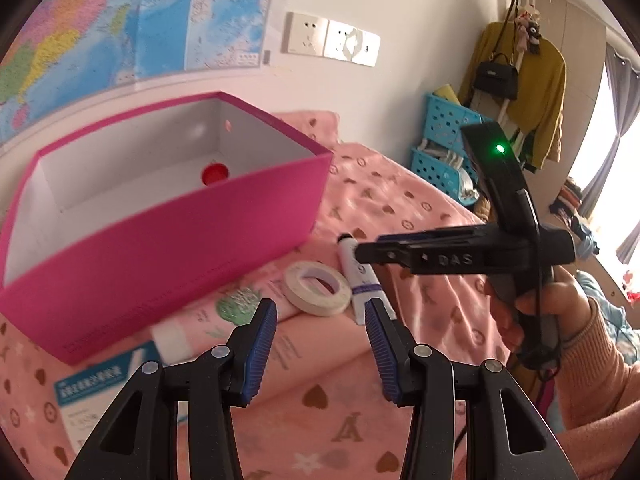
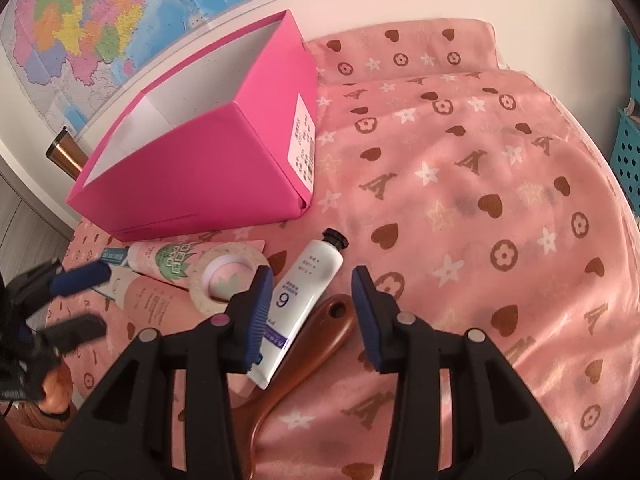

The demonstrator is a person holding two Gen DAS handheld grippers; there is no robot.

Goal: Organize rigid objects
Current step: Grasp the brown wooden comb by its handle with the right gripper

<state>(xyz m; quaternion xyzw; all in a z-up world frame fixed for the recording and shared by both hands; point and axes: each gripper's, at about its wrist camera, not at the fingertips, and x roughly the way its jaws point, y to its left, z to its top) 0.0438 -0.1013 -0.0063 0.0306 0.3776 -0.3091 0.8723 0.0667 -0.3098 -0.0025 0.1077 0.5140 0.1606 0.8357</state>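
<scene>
White tube (image 2: 305, 295) with a black cap lay on the pink blanket (image 2: 500, 184) below the right gripper (image 2: 313, 312), whose spread jaws gripped nothing. Left gripper (image 1: 322, 344) hung likewise released and empty. Tape roll (image 1: 318, 288) sat beside; pink box (image 1: 168, 240) stood beyond.

On my feed a pink blanket (image 2: 460, 184) patterned with brown hearts and white flowers covers the whole surface. A colourful wall map (image 1: 120, 20) hangs behind it, and just to its right I see two white wall sockets (image 1: 332, 38). Further right, blue perforated baskets (image 1: 444, 148) are stacked against the wall. Above them a mustard-yellow garment (image 1: 540, 92) hangs with a small black handbag (image 1: 496, 74) in front of it. Grey curtains (image 1: 618, 92) frame a bright window. At the far left I can make out a copper-coloured tumbler (image 2: 66, 156).
</scene>
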